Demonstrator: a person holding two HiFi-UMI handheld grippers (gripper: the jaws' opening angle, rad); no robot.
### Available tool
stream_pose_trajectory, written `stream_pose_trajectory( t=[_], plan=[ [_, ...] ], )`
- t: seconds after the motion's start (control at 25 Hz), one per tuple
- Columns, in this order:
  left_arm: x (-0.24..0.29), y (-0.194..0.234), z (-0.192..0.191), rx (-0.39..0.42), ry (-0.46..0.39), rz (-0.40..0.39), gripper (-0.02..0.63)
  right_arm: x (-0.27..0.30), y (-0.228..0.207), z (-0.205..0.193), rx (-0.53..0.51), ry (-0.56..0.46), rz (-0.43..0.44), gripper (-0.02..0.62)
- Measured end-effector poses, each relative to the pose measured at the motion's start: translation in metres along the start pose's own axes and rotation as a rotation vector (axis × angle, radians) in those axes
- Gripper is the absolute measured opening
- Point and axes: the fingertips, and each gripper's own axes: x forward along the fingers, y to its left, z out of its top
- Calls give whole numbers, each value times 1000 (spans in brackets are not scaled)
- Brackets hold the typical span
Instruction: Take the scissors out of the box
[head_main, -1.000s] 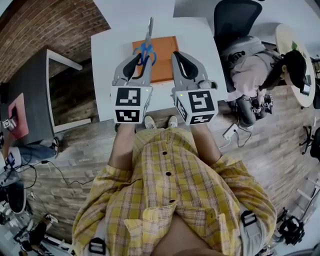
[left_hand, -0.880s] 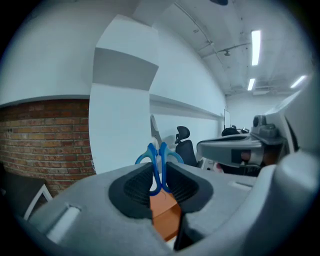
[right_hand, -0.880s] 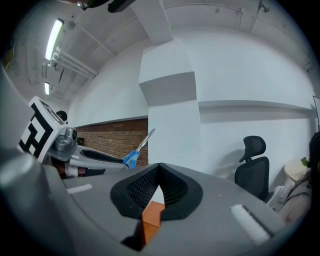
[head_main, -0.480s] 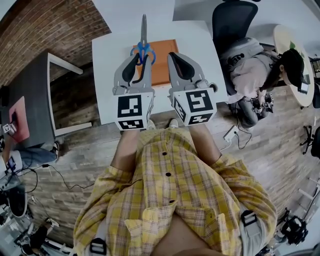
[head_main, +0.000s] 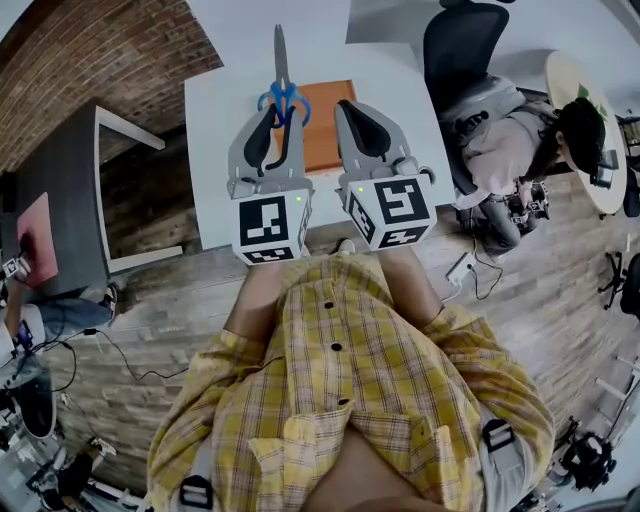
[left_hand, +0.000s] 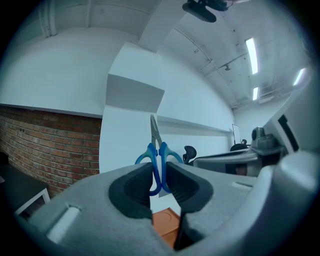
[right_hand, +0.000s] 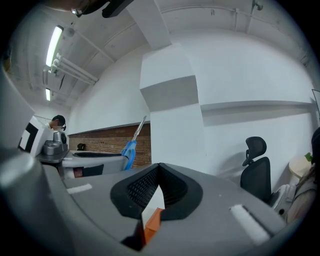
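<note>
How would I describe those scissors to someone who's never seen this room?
Find the white table with the orange box on it. Over the box's left edge the left gripper pinches the scissors: blue loop handles, grey blades pointing away, the only blue thing there.

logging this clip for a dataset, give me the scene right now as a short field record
left gripper: shut on the scissors, pads clamping the blue handles
scissors: held in the air above the box, blades pointing away from the person
box: orange, sitting on the white table
white table: carries the box
right gripper: shut, nothing between the jaws, level beside the left gripper
</note>
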Motion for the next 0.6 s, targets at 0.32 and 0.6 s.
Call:
stream_pose_trajectory(
  t=[0.32, 0.6],
  plan=[
    [-5, -1, -3, 8, -19, 14, 87, 0, 5, 0, -14, -8, 13, -5],
    [-4, -2, -2, 20, -28, 20, 87, -1, 4, 0, -14, -14, 9, -5]
  ],
)
